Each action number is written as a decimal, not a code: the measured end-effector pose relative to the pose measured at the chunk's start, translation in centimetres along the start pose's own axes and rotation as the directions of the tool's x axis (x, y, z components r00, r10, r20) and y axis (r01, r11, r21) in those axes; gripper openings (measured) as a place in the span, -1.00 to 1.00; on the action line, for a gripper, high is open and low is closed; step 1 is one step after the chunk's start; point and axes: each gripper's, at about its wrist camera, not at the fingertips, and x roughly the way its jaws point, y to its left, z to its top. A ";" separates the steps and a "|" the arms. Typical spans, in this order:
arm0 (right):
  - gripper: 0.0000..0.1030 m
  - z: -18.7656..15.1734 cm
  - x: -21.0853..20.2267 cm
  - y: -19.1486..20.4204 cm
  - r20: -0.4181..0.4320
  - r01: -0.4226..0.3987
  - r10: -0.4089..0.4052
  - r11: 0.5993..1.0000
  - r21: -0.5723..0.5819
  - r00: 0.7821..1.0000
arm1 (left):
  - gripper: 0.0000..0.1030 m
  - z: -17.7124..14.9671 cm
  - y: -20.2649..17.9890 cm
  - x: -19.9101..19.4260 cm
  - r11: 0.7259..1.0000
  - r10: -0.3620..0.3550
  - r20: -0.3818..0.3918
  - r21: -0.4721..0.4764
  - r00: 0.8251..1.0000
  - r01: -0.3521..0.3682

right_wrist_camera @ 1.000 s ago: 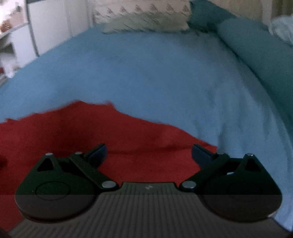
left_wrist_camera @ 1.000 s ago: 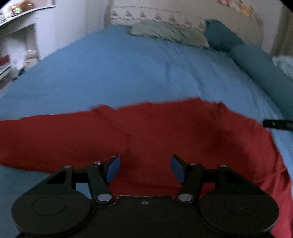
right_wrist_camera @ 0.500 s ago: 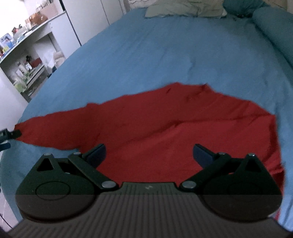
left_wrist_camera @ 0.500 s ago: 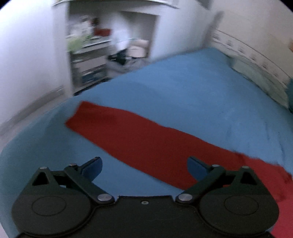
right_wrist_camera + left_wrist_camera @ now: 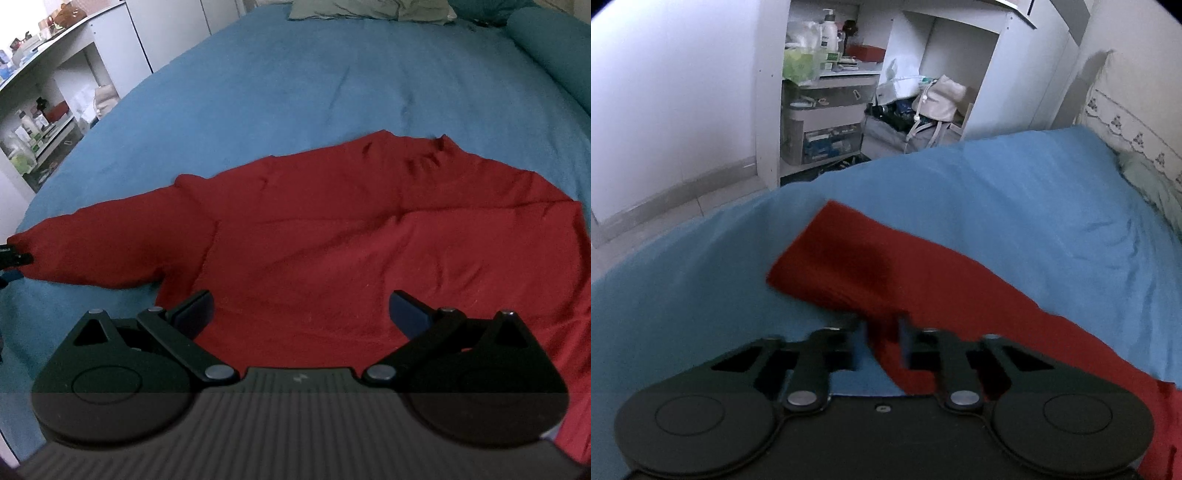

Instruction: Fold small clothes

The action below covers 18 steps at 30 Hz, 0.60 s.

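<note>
A red long-sleeved top (image 5: 369, 251) lies spread on the blue bed (image 5: 295, 92), its left sleeve (image 5: 871, 266) stretched out toward the bed's edge. My left gripper (image 5: 883, 345) is shut on the near edge of that sleeve, close to the cuff. It shows at the far left edge of the right wrist view (image 5: 11, 254), at the sleeve's end. My right gripper (image 5: 301, 314) is open and empty above the top's body, near its lower hem. The top's right side is folded over on itself.
White shelves (image 5: 827, 92) with bottles, boxes and bags stand past the bed's edge on the left. A grey-green pillow (image 5: 369, 9) and a teal bolster (image 5: 554, 51) lie at the head of the bed.
My left gripper has swung left along the sleeve to its end and closed on it. My right gripper has pulled back and up, so the whole top now shows.
</note>
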 end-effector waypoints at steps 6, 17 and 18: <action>1.00 -0.2 -0.4 -0.7 0.033 0.012 -0.012 1.000 0.020 0.999 | -0.85 0.8 -2.7 -2.3 0.996 -0.035 0.084 0.079 0.996 0.028; 1.00 0.7 -4.4 -7.1 0.123 0.077 -0.095 0.986 0.147 0.988 | -0.86 -3.6 -22.3 -14.2 0.837 -0.439 0.163 0.430 0.883 0.337; 1.00 0.8 -4.9 -8.0 0.132 0.089 -0.110 0.983 0.161 0.985 | -0.86 -5.2 -24.7 -15.1 0.802 -0.483 0.138 0.467 0.864 0.374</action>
